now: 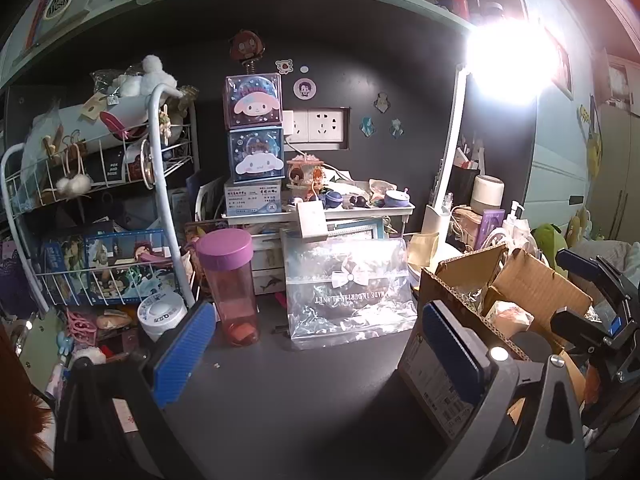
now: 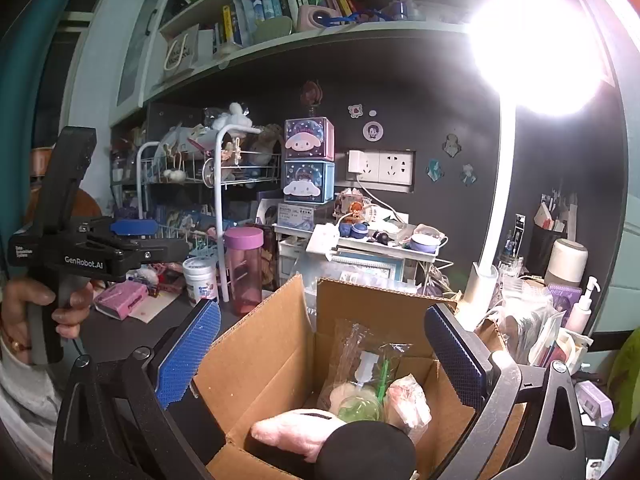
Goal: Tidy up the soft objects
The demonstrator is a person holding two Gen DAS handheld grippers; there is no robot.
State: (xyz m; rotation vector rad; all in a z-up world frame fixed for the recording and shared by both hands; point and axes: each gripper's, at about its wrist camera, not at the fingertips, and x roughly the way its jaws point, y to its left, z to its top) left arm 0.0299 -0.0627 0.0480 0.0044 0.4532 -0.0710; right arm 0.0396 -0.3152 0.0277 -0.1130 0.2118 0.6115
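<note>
An open cardboard box (image 2: 276,364) stands on the dark desk. Inside lie a pink plush (image 2: 292,434), a black soft object (image 2: 366,452), a green toy in clear wrap (image 2: 360,404) and a pink wrapped toy (image 2: 408,400). My right gripper (image 2: 322,356) hovers open over the box, holding nothing. My left gripper (image 1: 316,352) is open and empty over the bare desk, left of the box (image 1: 516,280). The left gripper also shows in the right wrist view (image 2: 132,228), held in a hand at the left. The right gripper shows in the left wrist view (image 1: 592,304).
A pink bottle (image 1: 232,284) and a clear gift bag (image 1: 348,288) stand behind the bare desk patch. A wire rack (image 1: 96,216) with plush toys fills the left. A bright desk lamp (image 1: 444,184) stands right of centre. Clutter lines the back wall.
</note>
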